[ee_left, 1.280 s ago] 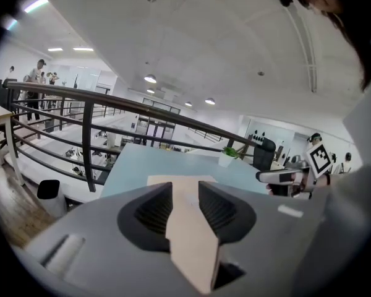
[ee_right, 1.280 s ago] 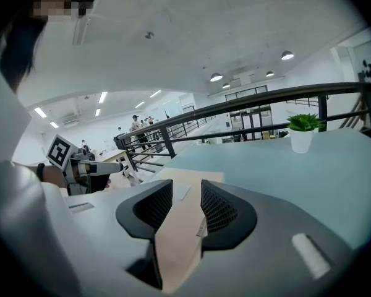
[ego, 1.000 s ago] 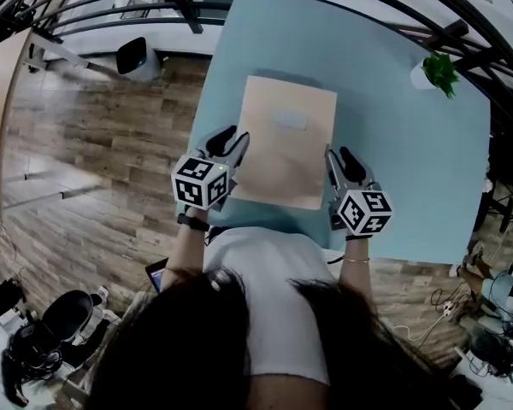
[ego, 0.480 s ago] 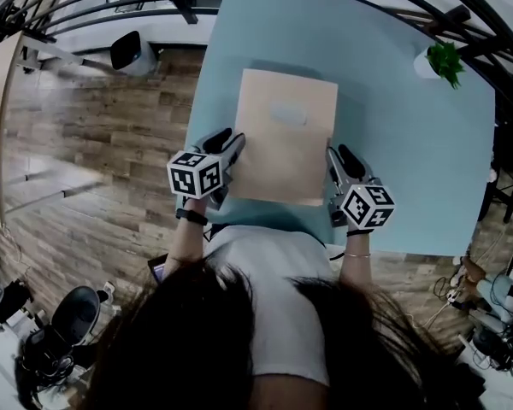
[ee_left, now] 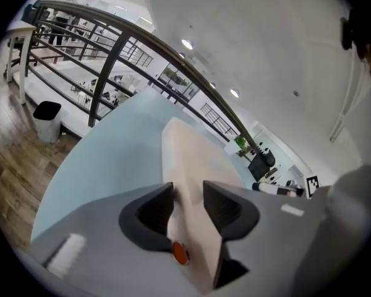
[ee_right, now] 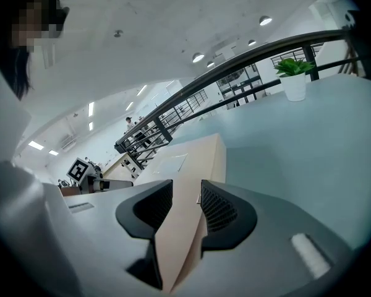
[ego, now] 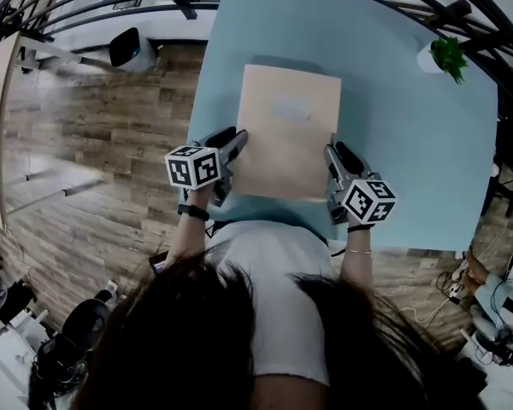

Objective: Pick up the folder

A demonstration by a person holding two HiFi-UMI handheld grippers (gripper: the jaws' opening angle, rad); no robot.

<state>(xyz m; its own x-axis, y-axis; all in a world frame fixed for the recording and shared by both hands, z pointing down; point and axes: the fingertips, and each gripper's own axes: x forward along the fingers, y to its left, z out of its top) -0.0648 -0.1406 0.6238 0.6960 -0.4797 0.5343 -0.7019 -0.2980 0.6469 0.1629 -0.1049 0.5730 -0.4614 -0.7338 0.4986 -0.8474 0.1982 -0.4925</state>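
A beige folder [ego: 286, 135] lies on the light-blue table [ego: 410, 143] with its near edge toward the person. My left gripper [ego: 233, 142] is at the folder's near left edge. In the left gripper view the folder [ee_left: 191, 153] runs between the pads of the left gripper [ee_left: 188, 197], whose jaws are opening and no longer squeeze it. My right gripper [ego: 332, 156] is at the near right edge. In the right gripper view both ribbed pads of the right gripper [ee_right: 185, 197] press on the folder [ee_right: 185, 159].
A small potted plant [ego: 449, 55] stands at the table's far right corner. Beyond the table's far edge runs a dark railing [ego: 111, 2], with a white bin [ego: 128, 49] on the wooden floor to the left. The person's body is right at the near edge.
Both grippers have sunk with the folder, which now lies lower and flatter on the table. The left gripper has rolled, so its marker cube shows another face.
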